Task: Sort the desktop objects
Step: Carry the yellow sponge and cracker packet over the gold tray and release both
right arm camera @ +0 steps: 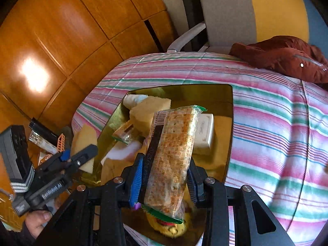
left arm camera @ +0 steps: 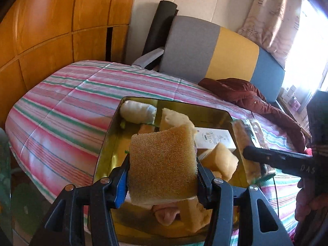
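My left gripper (left arm camera: 162,181) is shut on a tan sponge (left arm camera: 162,162), held above a gold metal tin (left arm camera: 114,131) on the striped bedspread. My right gripper (right arm camera: 164,176) is shut on a clear packet of crackers (right arm camera: 174,147) with green ends, also over the gold tin (right arm camera: 227,127). Inside the tin lie more yellow sponge pieces (left arm camera: 217,160), a rolled white cloth (left arm camera: 137,111), a white box (left arm camera: 215,138) and a small snack packet (right arm camera: 125,133). The right gripper and its crackers (left arm camera: 249,143) show at the right of the left wrist view; the left gripper (right arm camera: 82,157) with its sponge (right arm camera: 85,145) shows at the left of the right wrist view.
The striped bedspread (left arm camera: 61,110) covers the surface around the tin. A dark red jacket (right arm camera: 287,59) lies at the far right near a grey and yellow chair (left arm camera: 205,49). Wooden cabinet doors (right arm camera: 61,41) stand on the left, with small items (right arm camera: 43,139) below them.
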Demonstrator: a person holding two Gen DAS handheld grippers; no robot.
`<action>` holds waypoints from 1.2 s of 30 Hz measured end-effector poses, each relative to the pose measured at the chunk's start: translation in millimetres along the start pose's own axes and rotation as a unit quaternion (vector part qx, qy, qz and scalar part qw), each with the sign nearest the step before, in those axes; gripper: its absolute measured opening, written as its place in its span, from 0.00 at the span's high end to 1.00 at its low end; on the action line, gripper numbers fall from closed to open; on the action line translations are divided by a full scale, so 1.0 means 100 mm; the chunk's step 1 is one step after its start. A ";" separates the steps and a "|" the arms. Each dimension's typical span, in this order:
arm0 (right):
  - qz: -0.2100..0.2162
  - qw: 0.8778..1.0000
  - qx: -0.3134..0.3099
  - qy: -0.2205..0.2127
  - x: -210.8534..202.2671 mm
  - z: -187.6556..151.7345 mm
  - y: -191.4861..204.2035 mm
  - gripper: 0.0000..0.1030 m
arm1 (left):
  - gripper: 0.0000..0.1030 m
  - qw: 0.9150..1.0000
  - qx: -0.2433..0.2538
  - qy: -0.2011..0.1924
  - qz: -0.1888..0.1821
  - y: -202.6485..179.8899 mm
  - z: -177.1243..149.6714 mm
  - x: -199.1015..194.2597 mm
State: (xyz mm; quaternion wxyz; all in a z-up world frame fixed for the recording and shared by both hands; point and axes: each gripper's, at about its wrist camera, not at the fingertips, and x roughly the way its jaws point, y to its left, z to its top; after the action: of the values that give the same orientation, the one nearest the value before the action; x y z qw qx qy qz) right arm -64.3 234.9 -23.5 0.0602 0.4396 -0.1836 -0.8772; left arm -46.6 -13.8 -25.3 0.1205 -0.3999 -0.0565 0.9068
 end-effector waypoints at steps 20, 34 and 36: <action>-0.030 0.999 0.038 -0.006 0.30 0.37 -0.11 0.49 | 0.35 0.999 -0.009 0.015 0.027 -0.03 0.11 0.27; -0.061 0.998 0.010 -0.032 -0.02 0.05 -0.03 0.32 | 0.35 0.998 0.028 -0.048 0.044 -0.19 0.13 -0.25; -0.067 0.997 0.007 -0.035 -0.07 0.00 -0.03 0.31 | 0.35 0.997 0.037 -0.053 0.041 -0.25 0.13 -0.31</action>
State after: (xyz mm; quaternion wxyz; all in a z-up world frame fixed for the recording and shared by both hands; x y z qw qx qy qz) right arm -59.7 239.6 -19.6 -0.0084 0.4199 -0.1617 -0.8930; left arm -32.3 1.9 10.3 0.0943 -0.3484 -0.0131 0.9325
